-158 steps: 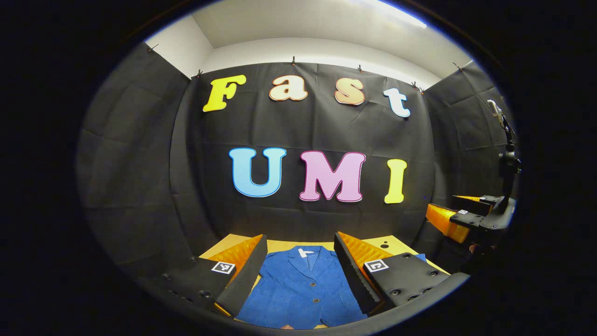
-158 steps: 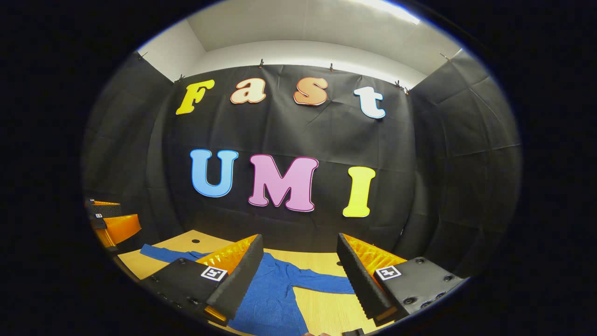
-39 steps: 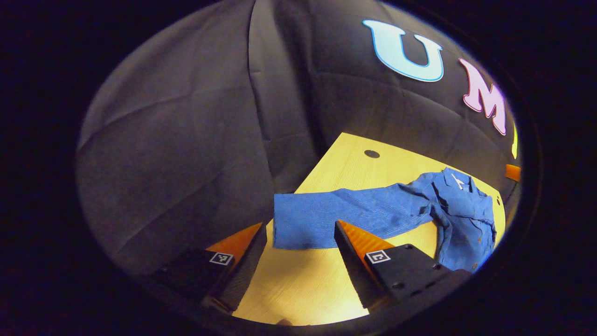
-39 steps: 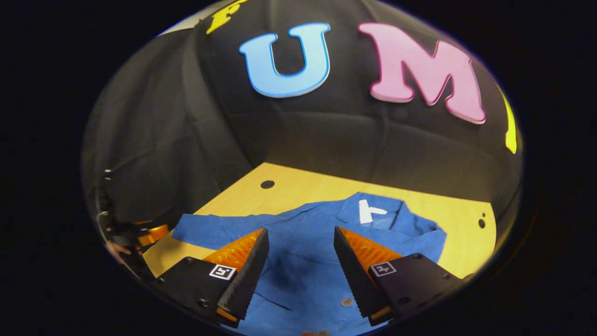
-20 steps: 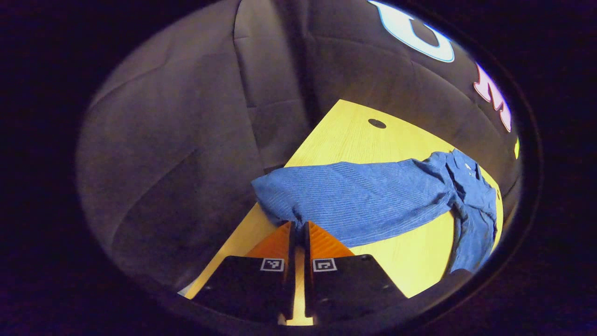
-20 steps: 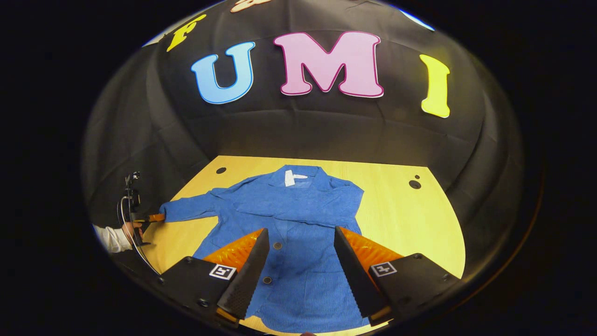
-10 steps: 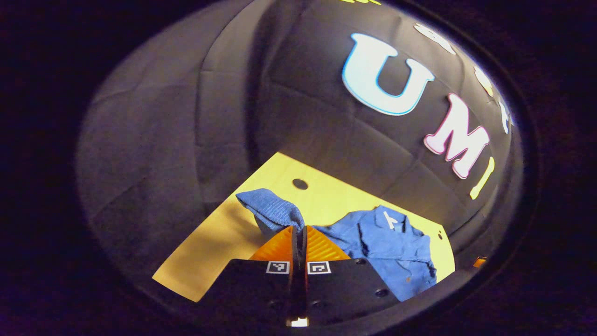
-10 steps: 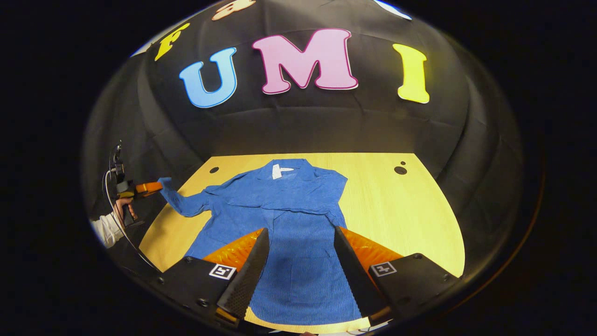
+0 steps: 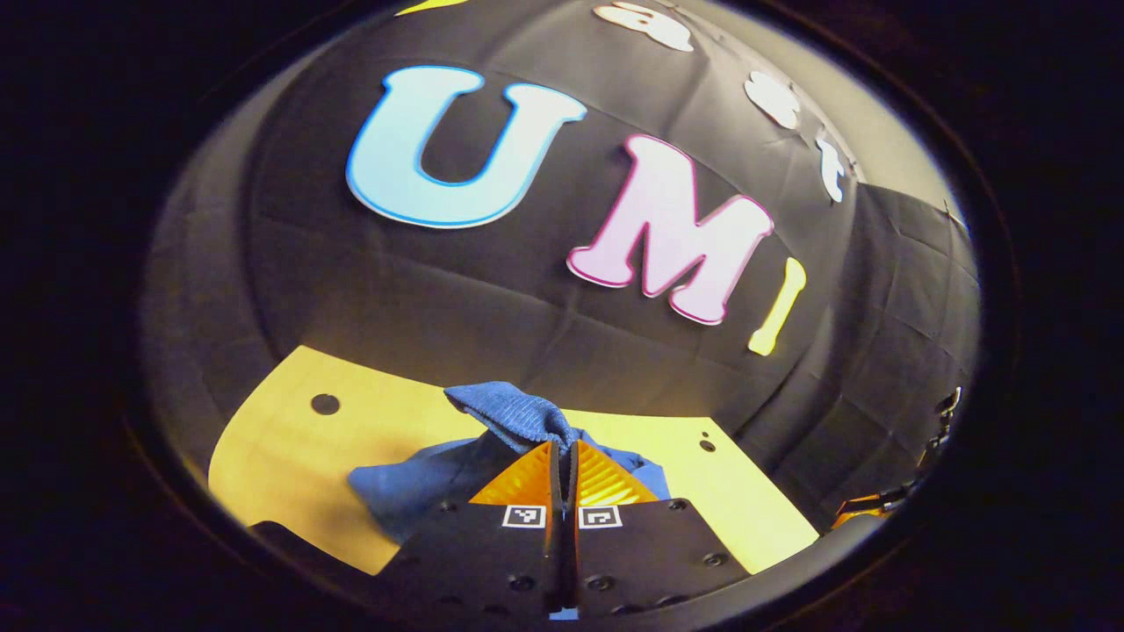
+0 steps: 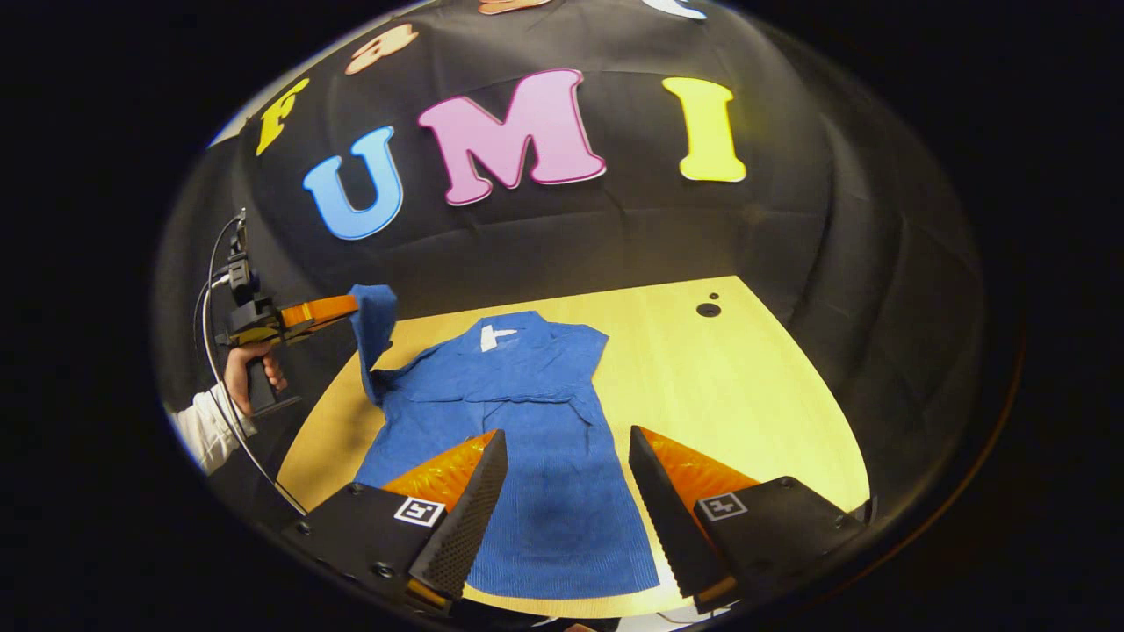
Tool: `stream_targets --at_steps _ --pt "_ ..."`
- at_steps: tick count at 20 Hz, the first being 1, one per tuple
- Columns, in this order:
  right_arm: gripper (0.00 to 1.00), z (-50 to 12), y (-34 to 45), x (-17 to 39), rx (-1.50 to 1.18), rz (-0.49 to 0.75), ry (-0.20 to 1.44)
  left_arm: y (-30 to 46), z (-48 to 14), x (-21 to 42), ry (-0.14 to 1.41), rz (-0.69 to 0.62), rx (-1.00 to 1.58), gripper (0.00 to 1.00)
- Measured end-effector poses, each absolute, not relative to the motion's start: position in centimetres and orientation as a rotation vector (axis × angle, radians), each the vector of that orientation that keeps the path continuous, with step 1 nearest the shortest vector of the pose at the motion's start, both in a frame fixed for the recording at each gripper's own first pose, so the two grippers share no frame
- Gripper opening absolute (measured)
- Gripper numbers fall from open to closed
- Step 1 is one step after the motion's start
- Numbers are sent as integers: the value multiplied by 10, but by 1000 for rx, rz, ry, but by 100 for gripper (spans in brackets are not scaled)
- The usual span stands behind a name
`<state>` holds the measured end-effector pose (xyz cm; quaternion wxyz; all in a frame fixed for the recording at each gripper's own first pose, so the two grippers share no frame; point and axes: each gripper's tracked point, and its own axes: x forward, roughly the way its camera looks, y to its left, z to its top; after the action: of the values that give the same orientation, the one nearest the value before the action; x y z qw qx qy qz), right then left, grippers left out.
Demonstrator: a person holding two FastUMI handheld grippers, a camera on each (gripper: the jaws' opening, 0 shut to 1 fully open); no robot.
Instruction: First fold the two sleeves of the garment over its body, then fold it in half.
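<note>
Left gripper fingers clenched on the sleeve cuff; cloth bunches just past the fingertips and droops back to the jacket, which lies below and beyond them. In the right gripper view the same gripper holds that sleeve lifted off the surface, hanging down to the shoulder, with a hand on the handle. Jacket body lies flat, collar far, hem near, long axis running away from the right gripper. Right fingers released, hovering over the lower body, cloth between them, apparently not touching. Other sleeve looks already laid across the chest. Likely next: carry the held cuff across toward the right fingers' side, over the body. Left hand does it; right is nearer the hem. Pale wood surface with small holes; black cloth wall all round.
</note>
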<state>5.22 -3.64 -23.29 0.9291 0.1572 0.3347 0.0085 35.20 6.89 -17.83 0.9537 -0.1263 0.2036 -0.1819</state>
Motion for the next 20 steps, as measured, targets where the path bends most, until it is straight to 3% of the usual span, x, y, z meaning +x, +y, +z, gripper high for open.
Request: stream_targets --at_steps 6,9,13,15,16,17,18,20 --pt "89 -261 -69 31 358 -51 741 -58 -246 378 623 -473 -170 0" --pt "89 -271 -75 33 377 -39 766 -91 -303 375 814 -490 -88 1" --pt "89 -290 -88 38 386 -18 800 -137 -337 373 919 -565 -212 7" --pt "89 -298 -91 42 400 -1 820 -164 -323 371 885 -649 -317 23" --pt "89 -302 -91 46 407 9 824 -172 -311 370 851 -690 -357 23" --pt "89 -307 -90 49 412 20 829 -175 -299 369 822 -715 -378 52" --pt "89 -313 -89 50 418 29 842 -175 -293 367 810 -711 -369 69" --pt "89 -323 -85 51 436 46 867 -150 -291 351 833 -652 -303 77"
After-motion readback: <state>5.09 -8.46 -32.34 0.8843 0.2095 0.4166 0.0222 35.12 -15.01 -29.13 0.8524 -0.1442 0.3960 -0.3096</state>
